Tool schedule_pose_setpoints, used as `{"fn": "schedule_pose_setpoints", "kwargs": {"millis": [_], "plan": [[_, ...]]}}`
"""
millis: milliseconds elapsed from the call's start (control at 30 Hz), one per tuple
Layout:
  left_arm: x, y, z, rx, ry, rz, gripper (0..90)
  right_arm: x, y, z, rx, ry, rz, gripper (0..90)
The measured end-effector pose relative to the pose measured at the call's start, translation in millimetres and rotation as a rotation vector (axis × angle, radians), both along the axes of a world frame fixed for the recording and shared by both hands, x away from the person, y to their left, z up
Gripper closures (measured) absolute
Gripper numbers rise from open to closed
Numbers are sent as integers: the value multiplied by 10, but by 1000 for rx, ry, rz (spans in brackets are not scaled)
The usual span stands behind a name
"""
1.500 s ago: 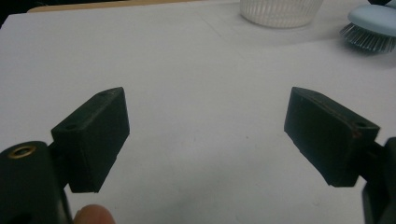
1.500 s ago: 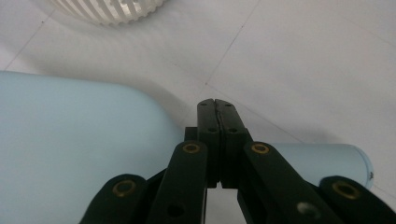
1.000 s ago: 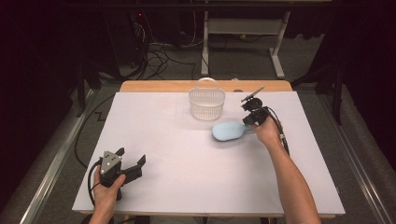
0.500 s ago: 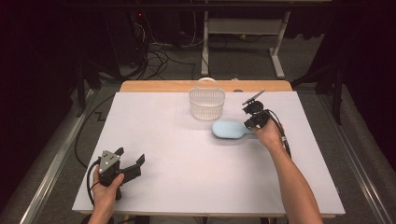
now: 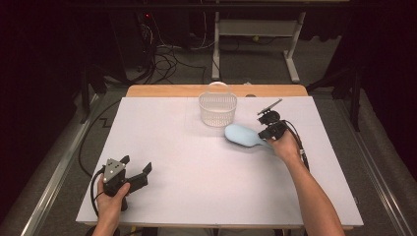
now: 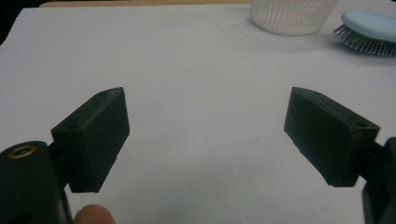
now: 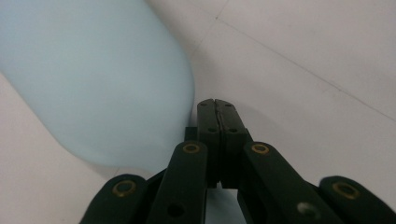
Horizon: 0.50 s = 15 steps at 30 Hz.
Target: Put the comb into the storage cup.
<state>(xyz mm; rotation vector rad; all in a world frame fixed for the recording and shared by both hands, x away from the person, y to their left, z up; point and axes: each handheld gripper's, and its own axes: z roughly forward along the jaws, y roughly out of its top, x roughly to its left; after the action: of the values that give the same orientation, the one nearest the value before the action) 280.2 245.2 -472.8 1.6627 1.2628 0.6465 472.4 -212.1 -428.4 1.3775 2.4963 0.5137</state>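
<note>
A light blue hairbrush (image 5: pixel 241 135) lies bristles down on the white table top (image 5: pixel 196 191), right of centre and just in front of a white ribbed basket (image 5: pixel 218 109). My right gripper (image 5: pixel 265 132) sits at the brush's handle end. In the right gripper view its jaws (image 7: pixel 217 105) are shut pad against pad with nothing showing between them, and the brush's blue back (image 7: pixel 93 79) lies close on their left. My left gripper (image 5: pixel 136 164) rests near the front left corner, open, with bare table between its pads (image 6: pixel 205 116). The brush (image 6: pixel 369 32) and basket (image 6: pixel 292 16) lie far ahead of it.
A wooden strip (image 5: pixel 216 90) runs along the table's far edge behind the basket. Beyond it are cables (image 5: pixel 162 64) on the floor and a white table frame (image 5: pixel 255 34). The wide white surface stretches between the two hands.
The right hand, its gripper and the brush have shifted slightly to the right and nearer. The left gripper has stayed where it was.
</note>
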Motion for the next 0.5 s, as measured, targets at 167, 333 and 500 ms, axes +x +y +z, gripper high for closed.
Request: {"fn": "schedule_pose_setpoints", "kwargs": {"millis": [167, 333, 500], "plan": [[-3, -4, 2, 5, -1, -2, 149, -55, -13, -2, 12, -2, 1, 900], [10, -21, -12, 4, 7, -9, 150, -91, -39, -8, 25, -5, 2, 900], [18, -21, -14, 5, 8, -8, 149, -130, -48, -7, 33, -3, -1, 900]]}}
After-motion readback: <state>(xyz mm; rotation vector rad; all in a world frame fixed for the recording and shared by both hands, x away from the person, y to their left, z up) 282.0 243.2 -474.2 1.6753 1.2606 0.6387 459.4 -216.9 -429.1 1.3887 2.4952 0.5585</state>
